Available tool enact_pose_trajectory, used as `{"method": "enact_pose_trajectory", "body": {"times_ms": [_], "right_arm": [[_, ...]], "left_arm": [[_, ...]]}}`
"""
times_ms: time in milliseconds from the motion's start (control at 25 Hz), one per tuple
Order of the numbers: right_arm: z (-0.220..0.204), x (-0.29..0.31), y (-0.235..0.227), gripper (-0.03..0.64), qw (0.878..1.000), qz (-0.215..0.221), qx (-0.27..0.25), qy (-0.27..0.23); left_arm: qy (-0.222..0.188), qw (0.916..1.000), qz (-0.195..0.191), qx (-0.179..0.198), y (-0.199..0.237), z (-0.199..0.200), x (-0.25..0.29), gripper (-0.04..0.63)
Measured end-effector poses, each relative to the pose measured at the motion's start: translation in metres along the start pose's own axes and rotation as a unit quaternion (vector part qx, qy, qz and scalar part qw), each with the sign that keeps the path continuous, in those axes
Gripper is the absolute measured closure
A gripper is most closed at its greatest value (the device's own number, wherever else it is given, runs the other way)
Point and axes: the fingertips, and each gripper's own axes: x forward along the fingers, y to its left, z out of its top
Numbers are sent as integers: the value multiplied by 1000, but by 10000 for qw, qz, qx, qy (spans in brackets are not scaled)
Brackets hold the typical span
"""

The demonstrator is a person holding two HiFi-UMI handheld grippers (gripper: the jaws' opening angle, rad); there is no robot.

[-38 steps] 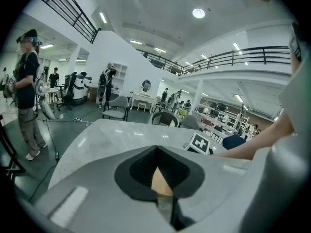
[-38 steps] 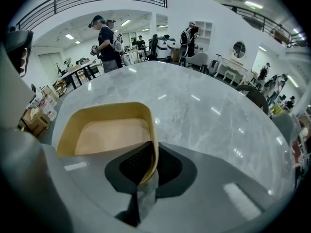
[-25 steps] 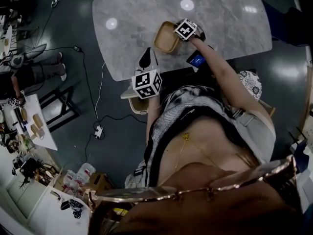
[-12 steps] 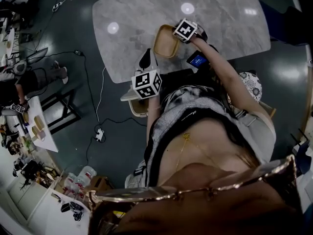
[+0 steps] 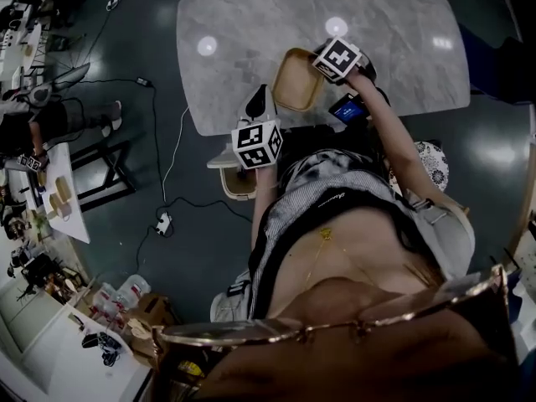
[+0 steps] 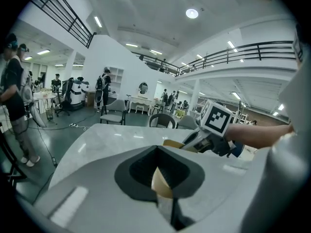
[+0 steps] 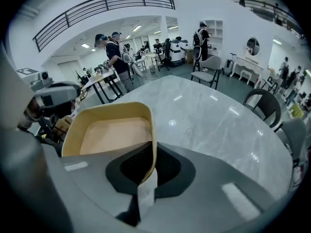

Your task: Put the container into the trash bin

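Container [image 7: 112,136] rim clamped in right tongs [image 7: 146,181] | left tongs [image 6: 164,191] pinch tan scrap [image 6: 161,180]

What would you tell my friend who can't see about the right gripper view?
The right tool pinches the rim of an empty tan container, with a grey marble table beyond it. Behind is a big bright hall with people, desks and chairs.

Right claw [image 5: 317,67] has drawn container [image 5: 295,82] toward table [image 5: 402,40] near edge, closer to left claw [image 5: 257,103].
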Motion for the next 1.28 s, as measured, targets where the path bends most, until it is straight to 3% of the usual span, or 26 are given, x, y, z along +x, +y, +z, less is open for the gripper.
{"method": "enact_pose_trajectory", "body": {"times_ms": [280, 720, 1280], "right_arm": [[7, -32, 15, 584, 9994, 288, -122, 131], [12, -74, 15, 584, 9985, 531, -56, -132], [11, -76, 13, 584, 9951, 912, -352, -134]], "left_arm": [[-76, 9999, 105, -83, 1, 4, -9, 595], [-360, 9993, 117, -63, -11, 21, -16, 595], [-595, 9969, 460, -242, -31, 23, -26, 595]]}}
